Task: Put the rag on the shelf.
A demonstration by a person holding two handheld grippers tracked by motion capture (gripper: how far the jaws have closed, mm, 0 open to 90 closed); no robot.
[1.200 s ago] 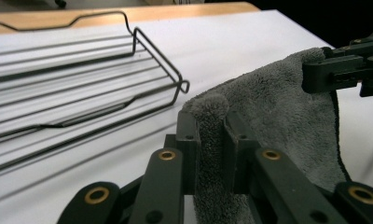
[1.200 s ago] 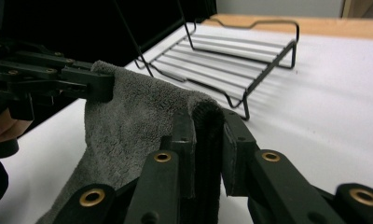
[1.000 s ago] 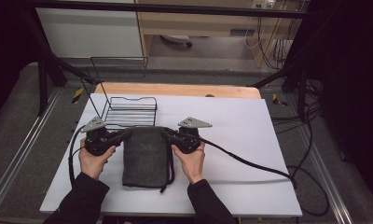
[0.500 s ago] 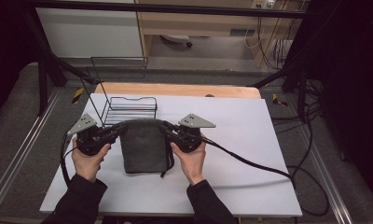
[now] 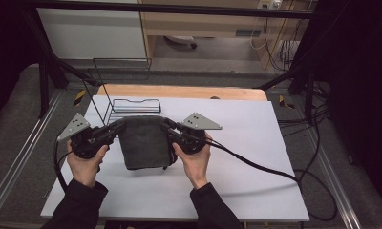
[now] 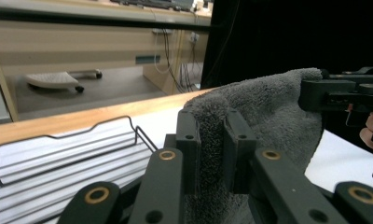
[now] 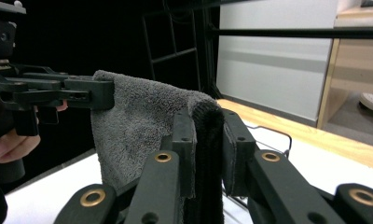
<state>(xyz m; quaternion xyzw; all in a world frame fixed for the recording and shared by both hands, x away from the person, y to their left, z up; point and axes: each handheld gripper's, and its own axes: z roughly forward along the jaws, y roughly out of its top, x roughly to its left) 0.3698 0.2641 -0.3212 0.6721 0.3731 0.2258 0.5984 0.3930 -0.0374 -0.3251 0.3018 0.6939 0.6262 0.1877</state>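
One dark grey towel (image 5: 143, 143) hangs above the white tabletop (image 5: 256, 157), its top corners pinched by two grippers, the left gripper (image 5: 116, 128) and the right gripper (image 5: 166, 127), each with jaws closed tight on the cloth. One black wire rack (image 5: 132, 109) stands just behind it, with a wooden strip along the far table edge and cabinets beyond. Two hands, the left hand (image 5: 86, 164) and right hand (image 5: 196, 160), reach forward from dark sleeves, held level
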